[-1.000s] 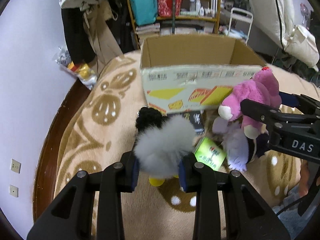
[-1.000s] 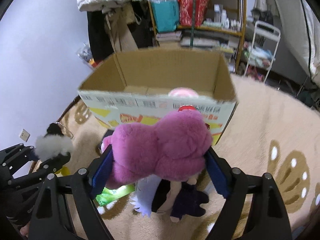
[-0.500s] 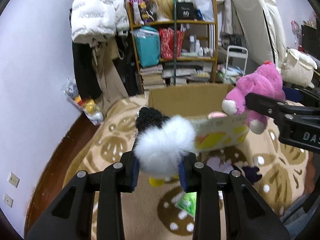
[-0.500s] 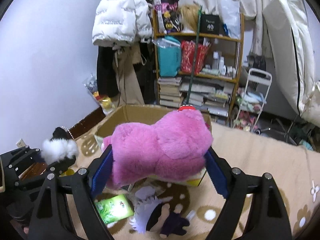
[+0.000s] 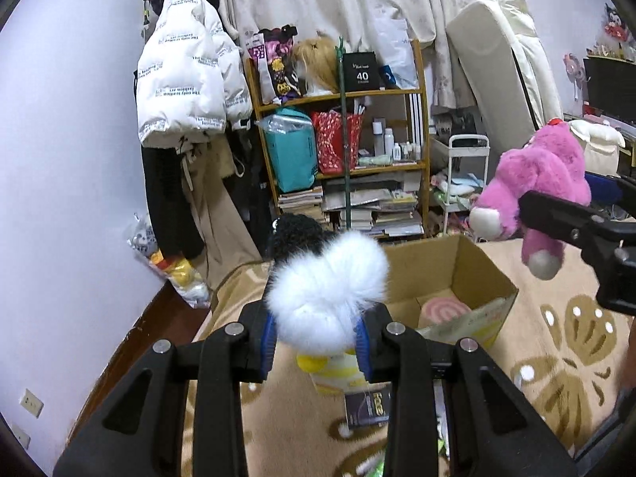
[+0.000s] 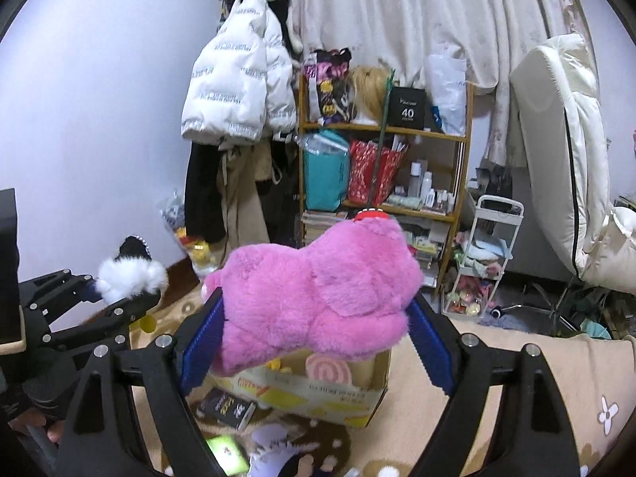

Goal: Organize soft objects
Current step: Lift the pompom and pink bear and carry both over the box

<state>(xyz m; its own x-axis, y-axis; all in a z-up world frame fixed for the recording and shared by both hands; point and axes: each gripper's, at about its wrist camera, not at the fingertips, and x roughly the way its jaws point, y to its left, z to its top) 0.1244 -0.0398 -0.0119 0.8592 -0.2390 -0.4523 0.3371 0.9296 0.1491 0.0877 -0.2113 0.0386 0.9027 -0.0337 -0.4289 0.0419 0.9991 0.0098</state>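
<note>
My left gripper (image 5: 316, 340) is shut on a white and black fluffy plush (image 5: 324, 290) with yellow feet, held in the air left of the open cardboard box (image 5: 445, 270). My right gripper (image 6: 314, 342) is shut on a pink plush bear (image 6: 318, 290), held above the box (image 6: 318, 389). A pink-swirl round plush (image 5: 441, 312) lies inside the box and also shows in the right wrist view (image 6: 328, 369). From the left wrist view the bear (image 5: 536, 183) hangs at the right, above the box. From the right wrist view the white plush (image 6: 131, 276) is at the left.
The box stands on a beige patterned blanket (image 5: 556, 342). A black packet (image 6: 226, 407), a green packet (image 6: 226, 455) and a pale doll (image 6: 278, 449) lie in front of the box. A cluttered shelf (image 5: 342, 151), a hanging white jacket (image 5: 183, 87) and a white cart (image 6: 489, 254) stand behind.
Both grippers have risen and tilted up with their plushes still held. The box now sits lower in both views, and its inside shows.
</note>
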